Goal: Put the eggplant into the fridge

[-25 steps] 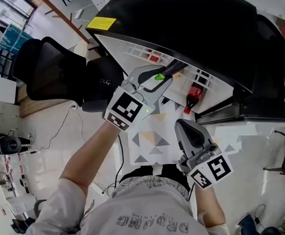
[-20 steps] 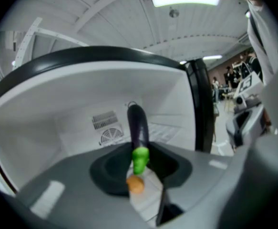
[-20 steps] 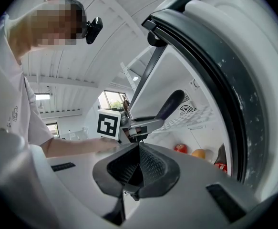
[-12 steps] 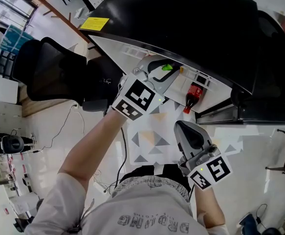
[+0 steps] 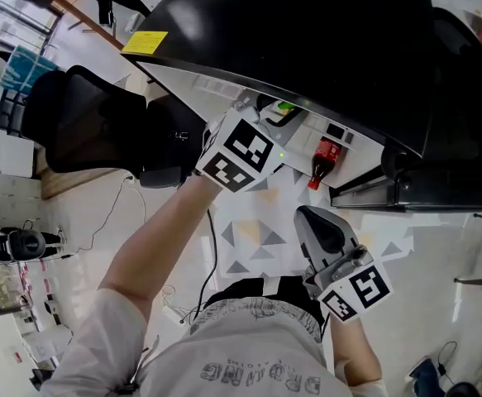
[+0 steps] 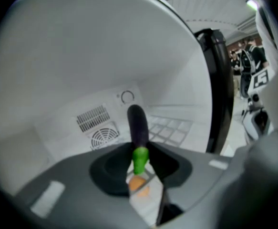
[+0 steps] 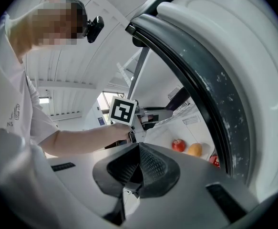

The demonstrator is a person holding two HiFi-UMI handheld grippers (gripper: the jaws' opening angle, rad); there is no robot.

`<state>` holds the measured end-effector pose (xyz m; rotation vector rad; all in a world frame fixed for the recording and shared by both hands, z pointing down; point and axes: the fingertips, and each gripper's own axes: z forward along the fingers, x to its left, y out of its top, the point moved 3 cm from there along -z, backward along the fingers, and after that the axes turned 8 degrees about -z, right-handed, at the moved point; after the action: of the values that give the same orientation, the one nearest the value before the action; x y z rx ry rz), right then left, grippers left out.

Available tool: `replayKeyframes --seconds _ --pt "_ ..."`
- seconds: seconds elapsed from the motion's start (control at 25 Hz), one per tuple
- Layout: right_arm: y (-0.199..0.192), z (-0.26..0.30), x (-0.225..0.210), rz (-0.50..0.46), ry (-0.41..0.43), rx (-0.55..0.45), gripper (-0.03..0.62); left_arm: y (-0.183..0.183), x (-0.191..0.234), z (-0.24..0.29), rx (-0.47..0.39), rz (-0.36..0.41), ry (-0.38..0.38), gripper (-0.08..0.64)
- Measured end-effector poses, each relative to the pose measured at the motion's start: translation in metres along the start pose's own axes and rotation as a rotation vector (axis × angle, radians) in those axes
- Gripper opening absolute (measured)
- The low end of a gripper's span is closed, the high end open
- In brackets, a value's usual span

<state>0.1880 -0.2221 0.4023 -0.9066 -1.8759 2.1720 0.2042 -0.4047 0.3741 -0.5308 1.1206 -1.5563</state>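
The eggplant point(image 6: 139, 123) was pinched at its green stem end by the left tongs point(image 6: 139, 162). The 2 jaws were closed on the stem, and the dark purple body stuck out past the tips. It was held up in the air inside the mouth of the fridge point(image 5: 323, 48), not set down on anything.

Behind it on the white back wall I could see a slotted vent point(image 6: 92, 116), with a round fan grille point(image 6: 104, 136) just below it. A gridded shelf point(image 6: 169, 128) ran off to the right. Lower in the fridge lay 1 apple point(image 7: 178, 145) with an orange fruit point(image 7: 194, 150) just beside it. From above, a red bottle point(image 5: 325, 157) showed at the opening, to the right of the left tongs.

The door point(image 7: 215, 104) stood open, its white inner face edged with a dark seal. The person's bare forearm point(image 5: 154, 238) reached up to the left tongs.

The right tongs point(image 7: 139, 151) were held back from the fridge, near the person's body. Their 2 jaws were pressed together with nothing between them. Beneath them a mat point(image 5: 253, 242) with a triangle pattern lay on the floor. A black office chair point(image 5: 92, 126) stood to the left of the fridge, and a yellow label point(image 5: 144, 41) sat on the fridge's black top.
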Motion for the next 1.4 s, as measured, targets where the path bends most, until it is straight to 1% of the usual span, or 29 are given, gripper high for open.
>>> replayKeyframes --seconds 0.4,0.72,1.4 --pt "-0.003 -0.003 -0.005 0.007 0.001 0.007 0.003 -0.003 0.001 0.011 0.054 -0.027 -0.01 0.12" --pt "-0.005 -0.004 -0.005 0.006 0.002 0.011 0.003 -0.005 0.0 0.014 0.079 -0.039 -0.018 0.12" --pt "-0.002 -0.007 -0.004 -0.003 -0.002 0.006 0.003 -0.004 0.001 0.015 0.091 -0.035 -0.018 0.126"
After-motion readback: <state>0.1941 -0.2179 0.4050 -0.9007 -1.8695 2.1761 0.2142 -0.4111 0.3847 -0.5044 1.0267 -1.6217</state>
